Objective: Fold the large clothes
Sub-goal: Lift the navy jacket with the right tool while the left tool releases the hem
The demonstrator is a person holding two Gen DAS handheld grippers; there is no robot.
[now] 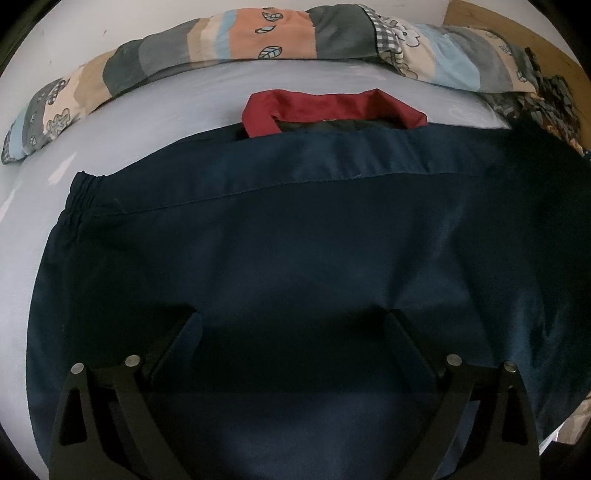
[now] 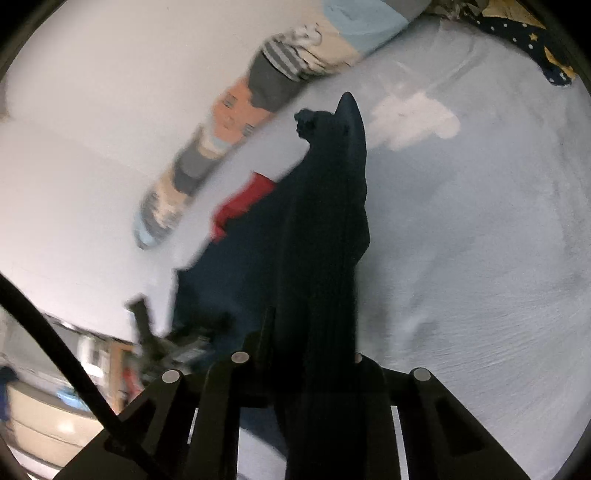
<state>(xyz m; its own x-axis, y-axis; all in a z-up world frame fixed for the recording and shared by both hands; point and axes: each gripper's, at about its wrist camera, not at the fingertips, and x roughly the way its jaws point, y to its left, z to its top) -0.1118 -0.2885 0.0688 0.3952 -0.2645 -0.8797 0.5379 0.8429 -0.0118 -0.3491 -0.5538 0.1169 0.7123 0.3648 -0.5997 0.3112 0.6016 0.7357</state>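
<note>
A large navy garment [image 1: 295,229] with a red collar [image 1: 332,107] lies spread flat on the pale blue bed sheet [image 1: 110,140]; an elastic cuff shows at its left edge. My left gripper [image 1: 291,317] hovers low over the garment's near part, jaws wide open with only flat cloth beneath them. In the right wrist view my right gripper [image 2: 314,328] is shut on a bunched fold of the navy garment [image 2: 332,206], which rises in a peak and hides the fingertips. The red collar [image 2: 243,203] shows blurred to the left.
A patchwork quilt [image 1: 258,37] lies rolled along the bed's far side against a white wall. A wooden headboard [image 1: 491,26] is at the far right. A star-patterned dark cloth [image 2: 535,51] lies at the bed's corner. A black cable [image 2: 55,332] crosses the lower left.
</note>
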